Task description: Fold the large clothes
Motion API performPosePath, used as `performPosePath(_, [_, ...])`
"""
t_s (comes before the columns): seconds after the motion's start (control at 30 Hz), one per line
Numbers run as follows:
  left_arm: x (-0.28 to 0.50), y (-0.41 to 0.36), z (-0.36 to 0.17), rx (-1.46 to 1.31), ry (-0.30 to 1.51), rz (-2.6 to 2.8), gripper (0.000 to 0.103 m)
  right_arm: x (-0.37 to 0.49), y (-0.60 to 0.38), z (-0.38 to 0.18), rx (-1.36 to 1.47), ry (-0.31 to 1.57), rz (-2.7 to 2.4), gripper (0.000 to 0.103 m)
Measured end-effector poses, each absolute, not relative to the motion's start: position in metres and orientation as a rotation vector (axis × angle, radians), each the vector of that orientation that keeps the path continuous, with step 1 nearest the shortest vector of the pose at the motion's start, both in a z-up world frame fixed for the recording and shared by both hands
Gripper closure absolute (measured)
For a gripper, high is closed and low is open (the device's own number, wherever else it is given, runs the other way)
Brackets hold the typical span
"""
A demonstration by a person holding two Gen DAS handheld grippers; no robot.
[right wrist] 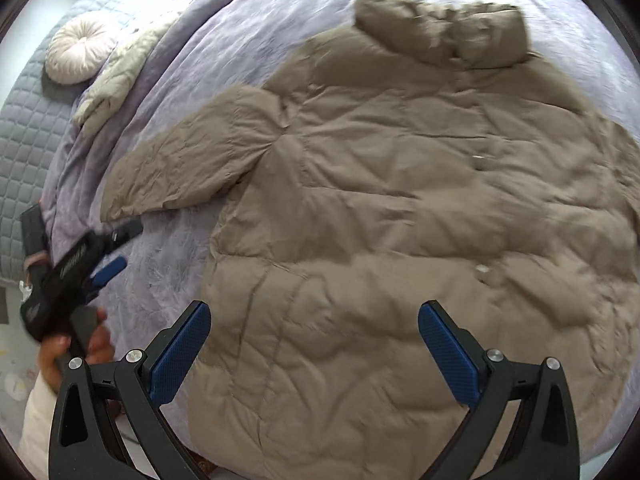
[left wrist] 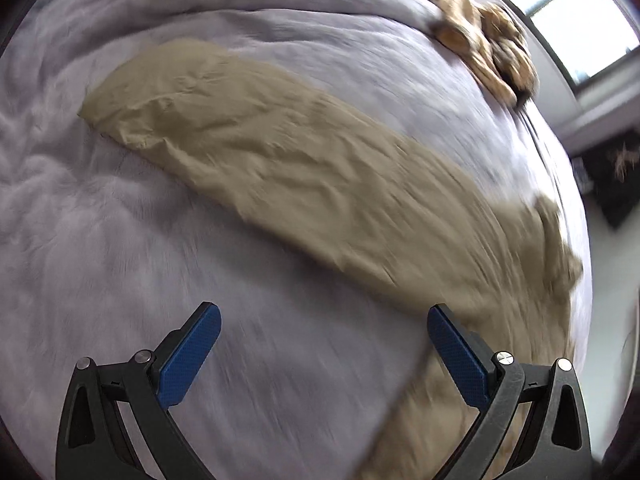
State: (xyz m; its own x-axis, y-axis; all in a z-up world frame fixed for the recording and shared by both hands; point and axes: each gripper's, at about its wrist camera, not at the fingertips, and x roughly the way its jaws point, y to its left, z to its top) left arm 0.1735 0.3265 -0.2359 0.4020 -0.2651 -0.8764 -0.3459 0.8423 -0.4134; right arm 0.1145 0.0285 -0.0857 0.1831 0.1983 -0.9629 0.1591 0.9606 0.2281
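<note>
A large khaki padded coat (right wrist: pixel 400 208) lies spread flat on a lilac bedspread (right wrist: pixel 248 28), hood (right wrist: pixel 444 32) at the far end. Its left sleeve (right wrist: pixel 188 160) lies stretched out to the left, and it also shows in the left wrist view (left wrist: pixel 280 168). My right gripper (right wrist: pixel 314 340) is open and empty, hovering above the coat's lower body. My left gripper (left wrist: pixel 324 344) is open and empty above the bedspread (left wrist: pixel 100 260), just short of the sleeve. In the right wrist view the left gripper (right wrist: pixel 110 252) shows at the far left, held in a hand, near the sleeve cuff.
A round white cushion (right wrist: pixel 82 50) and a pale quilted garment (right wrist: pixel 120 72) lie near the grey headboard (right wrist: pixel 28 140). A brown patterned bundle (left wrist: pixel 484 40) sits at the bed's far edge by a window (left wrist: pixel 580 20). The bed edge and floor are at the right (left wrist: pixel 608 280).
</note>
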Motion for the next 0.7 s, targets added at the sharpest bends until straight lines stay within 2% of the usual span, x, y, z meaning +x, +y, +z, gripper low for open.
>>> performPosePath(0.2, [0.217,0.374,-0.278,-0.801,1.103,0.106,0.0,0.137,0.046,-0.107,0.29,1.378,0.075,0.0])
performPosePath(0.4, [0.251,0.384,-0.285,-0.801,1.021,0.185,0.002,0.167,0.056,-0.12,0.293,1.308,0.119,0.0])
performPosePath(0.47, [0.259,0.383,-0.282,-0.785,0.998,0.227,0.035,0.181,0.059,-0.123,0.308,1.288,0.142,0.0])
performPosePath(0.5, [0.259,0.384,-0.281,-0.77,0.997,0.231,0.074,0.19,0.061,-0.125,0.316,1.273,0.15,0.0])
performPosePath(0.53, [0.262,0.386,-0.282,-0.786,0.992,0.183,0.095,0.198,0.062,-0.127,0.325,1.256,0.158,0.0])
performPosePath(0.6, [0.259,0.394,-0.277,-0.833,0.955,0.125,0.095,0.212,0.065,-0.129,0.343,1.23,0.162,0.0])
performPosePath(0.7, [0.257,0.397,-0.252,-0.759,0.898,0.106,0.095,0.23,0.067,-0.133,0.365,1.192,0.163,0.001])
